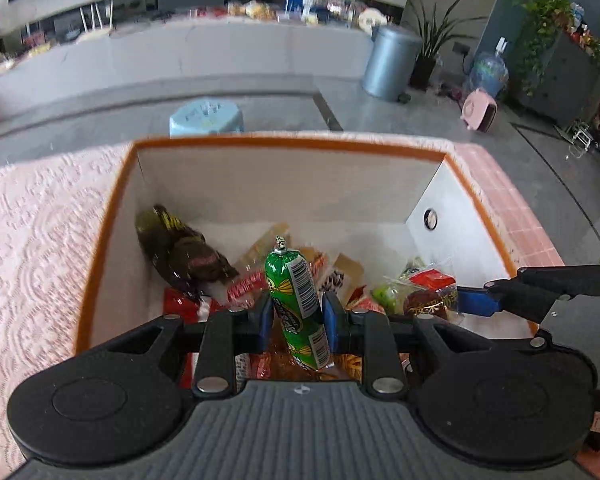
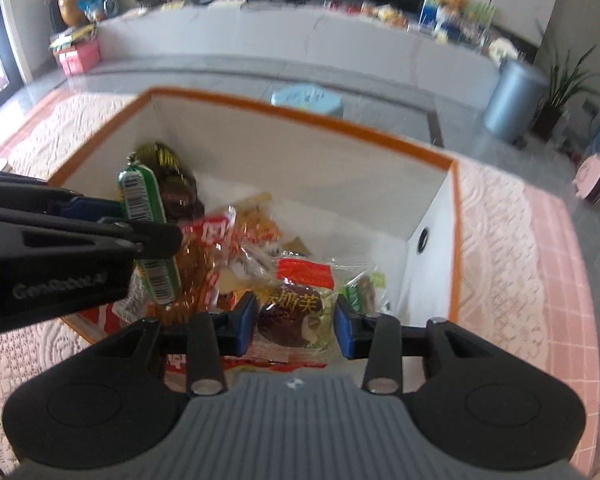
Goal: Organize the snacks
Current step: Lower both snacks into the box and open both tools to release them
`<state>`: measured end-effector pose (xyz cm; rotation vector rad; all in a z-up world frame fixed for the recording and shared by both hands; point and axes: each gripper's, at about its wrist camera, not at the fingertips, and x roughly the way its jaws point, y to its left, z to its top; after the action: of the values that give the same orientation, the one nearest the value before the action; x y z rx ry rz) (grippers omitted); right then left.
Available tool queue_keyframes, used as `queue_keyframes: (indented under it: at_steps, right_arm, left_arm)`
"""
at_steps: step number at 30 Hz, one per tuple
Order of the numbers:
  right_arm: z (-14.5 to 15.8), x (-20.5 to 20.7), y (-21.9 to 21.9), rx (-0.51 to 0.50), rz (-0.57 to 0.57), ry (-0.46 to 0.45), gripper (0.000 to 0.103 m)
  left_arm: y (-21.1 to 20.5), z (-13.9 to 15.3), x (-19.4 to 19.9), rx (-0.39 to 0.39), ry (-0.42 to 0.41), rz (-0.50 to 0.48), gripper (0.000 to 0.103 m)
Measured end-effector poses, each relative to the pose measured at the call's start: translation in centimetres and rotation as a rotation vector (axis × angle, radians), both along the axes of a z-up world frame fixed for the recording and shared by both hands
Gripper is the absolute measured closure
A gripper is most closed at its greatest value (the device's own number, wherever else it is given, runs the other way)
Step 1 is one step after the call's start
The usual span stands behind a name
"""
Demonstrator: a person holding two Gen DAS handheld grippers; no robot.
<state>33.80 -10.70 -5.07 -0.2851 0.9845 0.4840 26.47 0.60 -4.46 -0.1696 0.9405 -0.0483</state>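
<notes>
table cover: one pink textured cloth (image 1: 40, 240), spread under everything; its right edge shows a pink grid pattern.
box: one square open-top box with white walls and an orange rim (image 1: 284, 145), set on the cloth; one round hole is seen in its right wall.
snacks in box: a loose pile on the floor of the box; an exact count cannot be made. One dark brown-and-yellow glossy bag (image 1: 180, 248) is leaned in the far left corner; red, orange and clear wrappers are heaped in the middle and toward the near wall.
left gripper (image 1: 296, 312): one, black with blue pads, pressed together on one green foil-wrapped sausage stick with a barcode label (image 1: 296, 296); the stick is held upright above the pile, inside the box opening.
right gripper (image 2: 296, 322): one, same build, pinching one clear packet with a dark brown round snack and a red label (image 2: 292, 312), held low over the right side of the pile.
in the way: in the right wrist view the left gripper covers the left part of the pile.
background: one blue-grey cylindrical bin (image 1: 392, 62), one pale blue plastic stool (image 1: 206, 117), one potted plant (image 1: 428, 56), a long white counter with blurred goods.
hard to make out: wrapper print is motion-blurred; the near part of the box is hidden by both gripper bodies.
</notes>
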Motion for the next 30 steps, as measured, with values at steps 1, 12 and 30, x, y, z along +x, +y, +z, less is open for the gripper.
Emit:
queue_keyframes:
  at_steps: [1, 12, 30]
  right_arm:
    - [-0.3, 0.3, 0.1, -0.001, 0.000, 0.022, 0.065]
    - [-2.0, 2.0, 1.2, -0.054, 0.018, 0.119, 0.062]
    - [-1.3, 1.5, 1.1, -0.087, 0.038, 0.100, 0.038]
  left_arm:
    - [0.1, -0.4, 0.2, -0.005, 0.015, -0.005, 0.075]
    - [-0.4, -2.4, 2.1, -0.023, 0.116, -0.029, 0.075]
    - [-0.7, -1.3, 1.3, 0.030, 0.100, 0.013, 0.049]
